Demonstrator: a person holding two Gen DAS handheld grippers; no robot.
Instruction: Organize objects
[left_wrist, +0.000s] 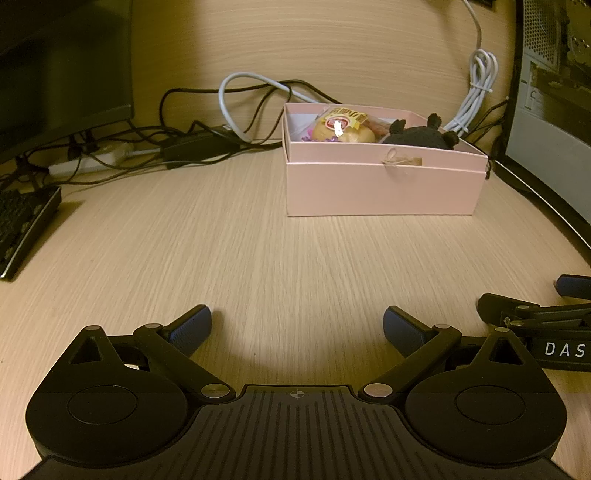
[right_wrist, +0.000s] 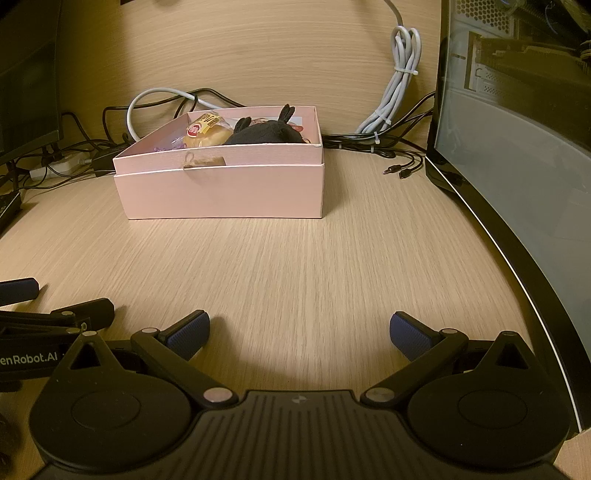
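Observation:
A pink open box (left_wrist: 384, 188) (right_wrist: 221, 192) stands on the wooden desk ahead of both grippers. Inside it lie a wrapped bun (left_wrist: 341, 129) (right_wrist: 205, 134) and a black plush toy (left_wrist: 421, 136) (right_wrist: 266, 133). My left gripper (left_wrist: 297, 328) is open and empty, low over the desk, well short of the box. My right gripper (right_wrist: 299, 332) is also open and empty, beside the left one. The right gripper's fingers (left_wrist: 569, 288) show at the right edge of the left wrist view. The left gripper's fingers (right_wrist: 22, 288) show at the left edge of the right wrist view.
A monitor (left_wrist: 62, 74) and keyboard (left_wrist: 22, 225) sit at the left. Tangled black and grey cables (left_wrist: 221, 129) lie behind the box. A computer case (right_wrist: 517, 147) stands at the right, with bundled grey cable (right_wrist: 399, 85) and loose plugs (right_wrist: 399, 171) beside it.

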